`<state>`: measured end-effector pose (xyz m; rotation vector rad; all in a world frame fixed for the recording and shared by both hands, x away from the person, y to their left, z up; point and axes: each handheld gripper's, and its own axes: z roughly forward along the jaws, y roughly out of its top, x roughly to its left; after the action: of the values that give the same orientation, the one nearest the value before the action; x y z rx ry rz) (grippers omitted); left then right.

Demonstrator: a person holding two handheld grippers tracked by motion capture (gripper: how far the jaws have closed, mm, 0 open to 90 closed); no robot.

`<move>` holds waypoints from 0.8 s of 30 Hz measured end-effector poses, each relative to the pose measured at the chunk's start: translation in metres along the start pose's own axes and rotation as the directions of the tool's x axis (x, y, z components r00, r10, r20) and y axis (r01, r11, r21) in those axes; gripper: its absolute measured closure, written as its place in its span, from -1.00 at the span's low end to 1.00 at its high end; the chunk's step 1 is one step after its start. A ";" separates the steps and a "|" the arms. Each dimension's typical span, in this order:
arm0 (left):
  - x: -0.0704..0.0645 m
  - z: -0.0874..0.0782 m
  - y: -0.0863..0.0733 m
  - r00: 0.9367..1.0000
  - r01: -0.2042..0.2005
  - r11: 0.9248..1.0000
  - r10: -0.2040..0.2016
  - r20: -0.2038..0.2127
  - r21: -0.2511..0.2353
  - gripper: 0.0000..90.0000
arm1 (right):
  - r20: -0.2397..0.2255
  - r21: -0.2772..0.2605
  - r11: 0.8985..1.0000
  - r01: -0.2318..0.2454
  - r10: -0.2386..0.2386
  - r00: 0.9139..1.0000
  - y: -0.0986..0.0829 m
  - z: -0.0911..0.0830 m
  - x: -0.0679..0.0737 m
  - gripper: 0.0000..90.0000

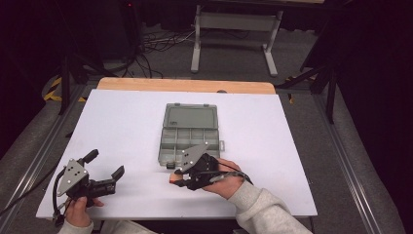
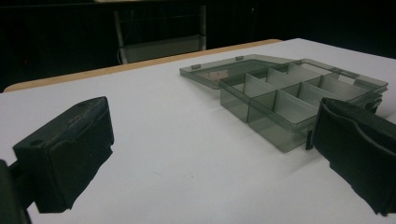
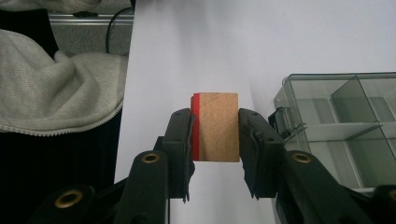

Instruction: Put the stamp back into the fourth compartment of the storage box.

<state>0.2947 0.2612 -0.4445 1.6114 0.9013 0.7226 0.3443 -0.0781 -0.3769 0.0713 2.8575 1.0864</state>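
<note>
A small wooden block (image 3: 219, 127) with one red face is clamped between the jaws of my right gripper (image 3: 215, 140), just above the white table. In the high view this gripper (image 1: 179, 176) hovers at the near left corner of the box, with the block (image 1: 173, 180) at its tip. The grey see-through compartment box (image 1: 189, 139) lies open mid-table, its lid flat behind it and its compartments (image 2: 280, 100) bare. My left gripper (image 1: 104, 164) is held near the table's front left, open, with nothing between its widely spread jaws (image 2: 210, 154).
The white table top (image 1: 122, 122) has a wooden strip (image 1: 185, 86) along its far edge. Metal rails (image 1: 348, 165) run along both sides. A grey sleeve (image 3: 56, 88) lies left of the right gripper. A metal stand (image 1: 236, 24) and cables sit on the floor beyond.
</note>
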 end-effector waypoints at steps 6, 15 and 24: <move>0.000 0.000 0.000 1.000 -0.001 1.000 0.001 0.000 -0.001 -1.00 | 0.013 -0.010 1.000 0.005 -0.005 1.000 0.003 -0.004 0.001 0.47; 0.000 0.000 0.000 1.000 -0.001 1.000 0.001 0.001 -0.001 -1.00 | 0.076 -0.023 0.999 -0.038 0.040 0.996 0.003 -0.012 -0.003 0.47; 0.000 0.000 0.000 1.000 -0.002 1.000 0.002 0.000 0.000 -1.00 | 0.119 -0.022 0.997 -0.071 0.073 0.990 -0.002 -0.021 -0.013 0.47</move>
<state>0.2946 0.2616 -0.4443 1.6122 0.8997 0.7242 0.3551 -0.0944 -0.3612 0.2326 2.7574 1.0813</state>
